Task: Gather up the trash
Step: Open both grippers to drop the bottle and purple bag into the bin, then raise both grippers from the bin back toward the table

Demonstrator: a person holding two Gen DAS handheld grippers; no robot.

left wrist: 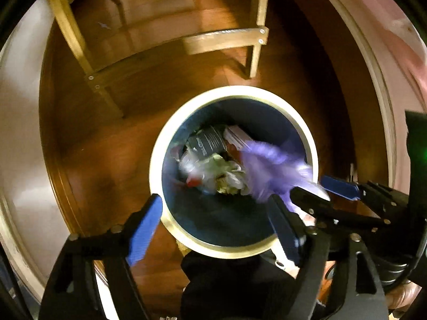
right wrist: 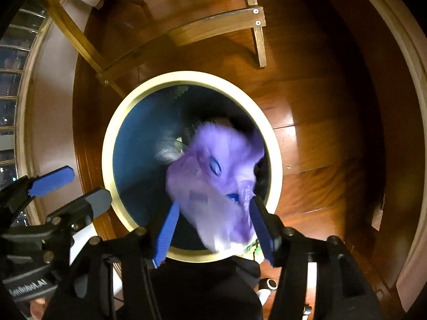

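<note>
A round trash bin (left wrist: 299,122) with a cream rim and dark blue inside stands on the wood floor; it also shows in the right wrist view (right wrist: 125,117). It holds a dark can (left wrist: 206,142), crumpled paper and plastic (left wrist: 221,176). A blurred purple wrapper (right wrist: 213,178) hangs over the bin mouth between the spread fingers of my right gripper (right wrist: 213,229), touching neither clearly; it shows in the left wrist view (left wrist: 269,170) too. My left gripper (left wrist: 216,218) is open and empty above the bin's near rim. The right gripper (left wrist: 320,189) reaches in from the right.
A wooden chair's legs and crossbars (left wrist: 221,40) stand on the floor beyond the bin, also in the right wrist view (right wrist: 213,24). A pale wall and baseboard (left wrist: 384,85) run along the right. Shelving (right wrist: 10,74) shows at far left.
</note>
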